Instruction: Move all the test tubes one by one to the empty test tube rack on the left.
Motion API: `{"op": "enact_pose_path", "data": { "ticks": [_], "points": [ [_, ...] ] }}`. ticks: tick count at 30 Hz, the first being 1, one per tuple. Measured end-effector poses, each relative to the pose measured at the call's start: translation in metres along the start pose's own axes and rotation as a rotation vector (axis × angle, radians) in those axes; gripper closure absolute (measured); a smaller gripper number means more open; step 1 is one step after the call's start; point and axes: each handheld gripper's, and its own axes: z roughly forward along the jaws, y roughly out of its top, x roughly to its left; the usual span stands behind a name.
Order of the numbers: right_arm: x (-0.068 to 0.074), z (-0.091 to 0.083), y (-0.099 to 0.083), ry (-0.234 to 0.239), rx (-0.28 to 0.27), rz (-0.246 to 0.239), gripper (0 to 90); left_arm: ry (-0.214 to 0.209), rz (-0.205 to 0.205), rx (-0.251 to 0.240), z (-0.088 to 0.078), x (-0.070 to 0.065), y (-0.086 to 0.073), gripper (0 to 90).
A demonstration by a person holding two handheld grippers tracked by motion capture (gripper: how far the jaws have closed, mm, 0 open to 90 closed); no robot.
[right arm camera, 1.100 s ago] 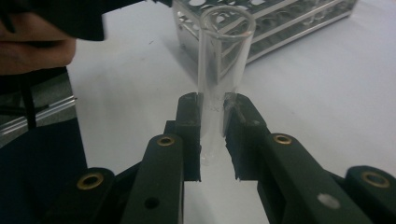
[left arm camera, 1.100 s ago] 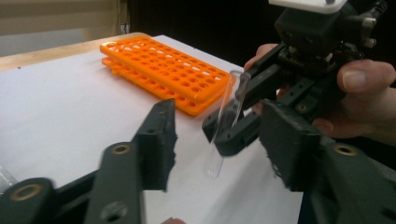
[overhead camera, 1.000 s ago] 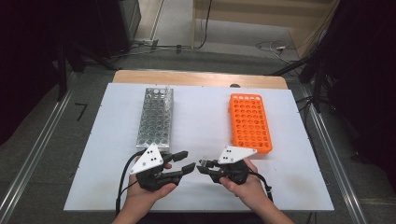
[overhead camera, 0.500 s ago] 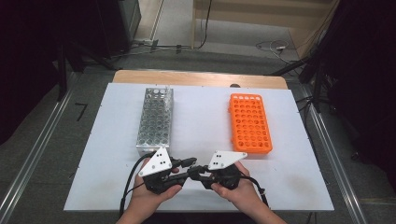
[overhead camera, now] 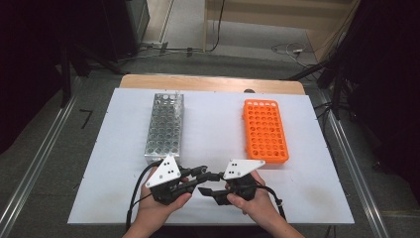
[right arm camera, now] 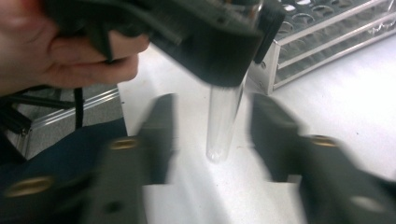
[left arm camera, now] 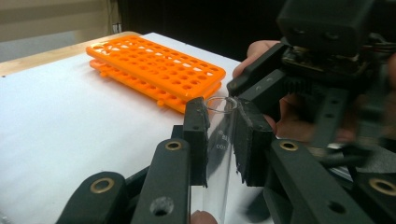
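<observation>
Clear glass test tube [left arm camera: 219, 154] with a round bottom and faint printed marks sits clamped in the left gripper [left arm camera: 219, 135]; the right gripper [right arm camera: 212, 135] has just been opening, its jaws apart around the tube, above the white tabletop [overhead camera: 218, 129], near the orange plastic rack [overhead camera: 265, 130]

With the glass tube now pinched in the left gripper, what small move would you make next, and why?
Probably draw the right gripper back from the clear test tube. The left gripper is shut on the tube, while the right one's fingers have just been opening and stand apart on either side of it, no longer pressing. That would likely free the tube to go to the orange rack.
</observation>
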Motion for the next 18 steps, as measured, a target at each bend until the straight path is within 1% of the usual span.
{"op": "enact_pose_path", "data": {
  "ticks": [2,3,5,6,7,9,12,15,17,18],
  "points": [
    [0.0,-0.004,-0.001,-0.002,-0.01,-0.009,22.3,0.01,0.0,0.001,-0.001,0.003,0.001,76.8],
    [-0.001,-0.007,-0.002,0.0,-0.019,-0.005,15.7,0.016,0.004,0.005,-0.002,0.004,0.002,76.8],
    [-0.004,-0.012,-0.003,0.007,-0.036,0.002,6.4,0.02,-0.004,0.0,-0.002,0.007,0.004,76.8],
    [-0.006,-0.016,-0.004,0.006,-0.044,0.005,2.4,0.026,-0.002,0.0,-0.002,0.009,0.005,76.8],
    [-0.008,-0.019,-0.006,0.001,-0.051,0.008,0.0,0.034,-0.001,0.002,-0.003,0.01,0.006,76.8],
    [-0.012,-0.026,-0.009,-0.01,-0.066,0.016,0.0,0.043,-0.002,0.004,-0.004,0.014,0.01,76.8],
    [-0.019,-0.038,-0.016,-0.051,-0.084,0.026,0.0,0.062,-0.01,-0.001,-0.005,0.022,0.016,76.8],
    [-0.026,-0.05,-0.023,-0.092,-0.1,0.051,0.0,0.084,-0.021,-0.013,-0.008,0.031,0.023,76.8],
    [-0.03,-0.058,-0.029,-0.115,-0.105,0.065,0.0,0.106,-0.025,-0.022,-0.009,0.037,0.027,76.8],
    [-0.032,-0.063,-0.032,-0.127,-0.109,0.064,0.0,0.116,-0.028,-0.026,-0.01,0.041,0.029,76.8]
  ]
}}
